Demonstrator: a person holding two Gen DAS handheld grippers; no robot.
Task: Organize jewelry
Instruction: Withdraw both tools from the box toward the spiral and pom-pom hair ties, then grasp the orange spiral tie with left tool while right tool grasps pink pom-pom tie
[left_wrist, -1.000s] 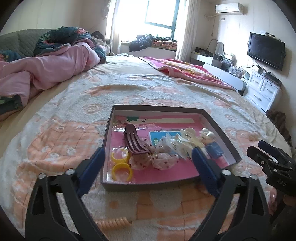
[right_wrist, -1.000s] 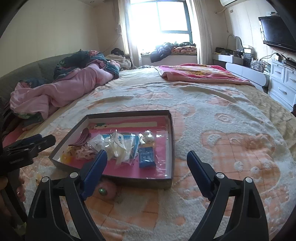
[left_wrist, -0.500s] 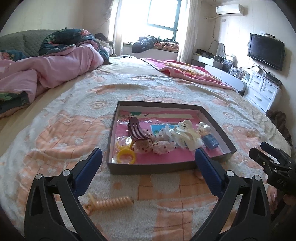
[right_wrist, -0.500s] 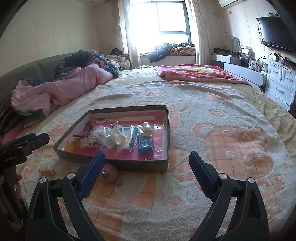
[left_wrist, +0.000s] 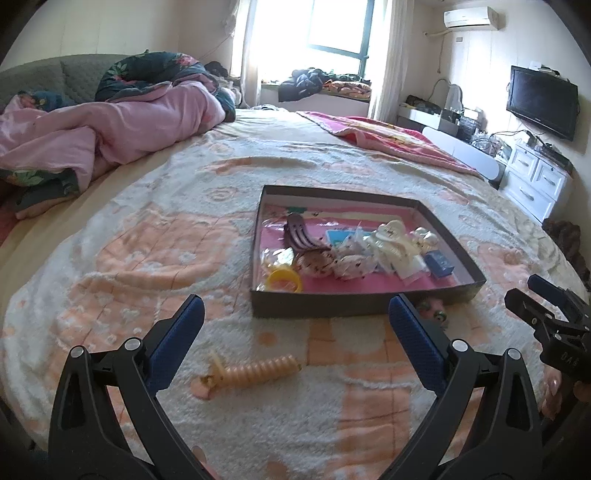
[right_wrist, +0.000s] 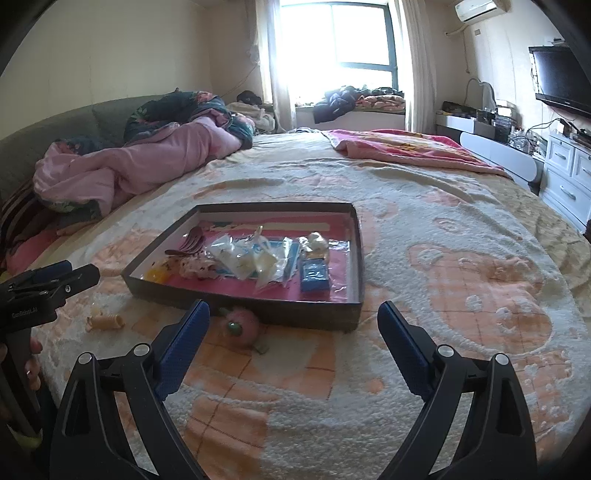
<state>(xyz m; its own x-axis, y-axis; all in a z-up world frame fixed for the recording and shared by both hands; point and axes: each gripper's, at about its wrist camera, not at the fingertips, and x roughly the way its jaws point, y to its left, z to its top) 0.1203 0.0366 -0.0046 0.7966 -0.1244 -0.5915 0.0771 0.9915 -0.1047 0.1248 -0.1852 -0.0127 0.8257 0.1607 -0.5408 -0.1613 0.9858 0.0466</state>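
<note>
A dark shallow box (left_wrist: 354, 307) with a pink floor lies on the bed, also in the right wrist view (right_wrist: 314, 315). It holds a purple claw clip (left_wrist: 300, 236), a yellow ring (left_wrist: 283, 279), white clips in clear bags (left_wrist: 393, 245) and a small blue box (left_wrist: 439, 263). A peach spiral hair tie (left_wrist: 255, 371) lies on the blanket in front of the box. A pink round hair piece (right_wrist: 240, 326) lies against the box's near wall. My left gripper (left_wrist: 293, 343) is open and empty, above the spiral tie. My right gripper (right_wrist: 293, 341) is open and empty, near the pink piece.
The bed has a cream and orange blanket (right_wrist: 461, 295). A pink quilt (left_wrist: 103, 129) is heaped at the far left. A red blanket (left_wrist: 388, 138) lies at the far right. White drawers (left_wrist: 535, 184) and a TV (left_wrist: 541, 101) stand beyond the bed's right edge.
Both grippers have pulled back from the box, toward the bed's near edge. The spiral hair tie and the pink piece have come fully into view. Nothing was taken hold of.
</note>
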